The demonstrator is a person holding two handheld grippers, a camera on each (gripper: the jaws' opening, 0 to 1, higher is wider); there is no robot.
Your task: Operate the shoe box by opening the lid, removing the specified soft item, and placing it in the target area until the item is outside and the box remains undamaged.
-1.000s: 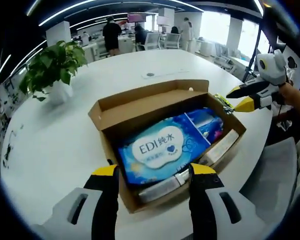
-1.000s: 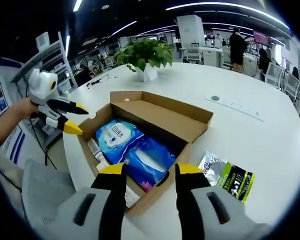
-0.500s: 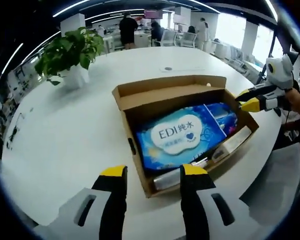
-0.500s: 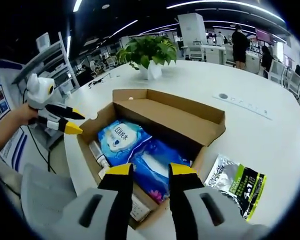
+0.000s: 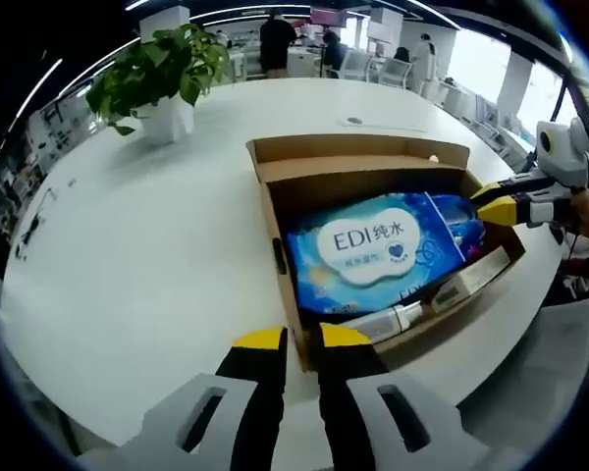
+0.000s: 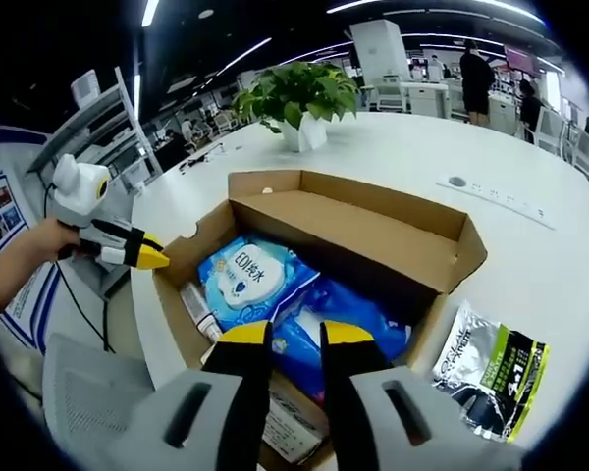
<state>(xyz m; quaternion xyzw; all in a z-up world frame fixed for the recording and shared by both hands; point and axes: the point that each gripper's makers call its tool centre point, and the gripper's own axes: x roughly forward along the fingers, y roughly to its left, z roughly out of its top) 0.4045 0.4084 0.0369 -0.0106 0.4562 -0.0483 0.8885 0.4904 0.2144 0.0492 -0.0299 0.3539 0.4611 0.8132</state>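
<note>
The open brown shoe box [image 5: 358, 147] [image 6: 373, 231] lies on the white round table. Inside is a soft light-blue wipes pack [image 5: 373, 245] [image 6: 245, 280] marked EDI, and beside it a darker blue pack [image 5: 452, 221] [image 6: 363, 314]. My left gripper [image 5: 302, 339] hovers at the box's near corner, jaws almost together with nothing between them; it also shows as the left gripper [image 6: 155, 259] just off the box's end. My right gripper [image 6: 295, 334] is over the darker pack with jaws nearly closed, and I cannot tell if it touches. At the box's far end the right gripper [image 5: 483, 199] reaches in.
White tubes and a flat white carton [image 5: 461, 280] [image 6: 290, 427] line one long wall of the box. A silver and green sachet [image 6: 491, 368] lies on the table beside the box. A potted plant [image 5: 162, 74] [image 6: 299, 93] stands further off. Grey chairs [image 6: 79, 392] sit at the table's edge.
Both grippers' jaws have closed from wide open to nearly together. The right gripper has come in over the box's end, and the left has drawn nearer the box corner.
</note>
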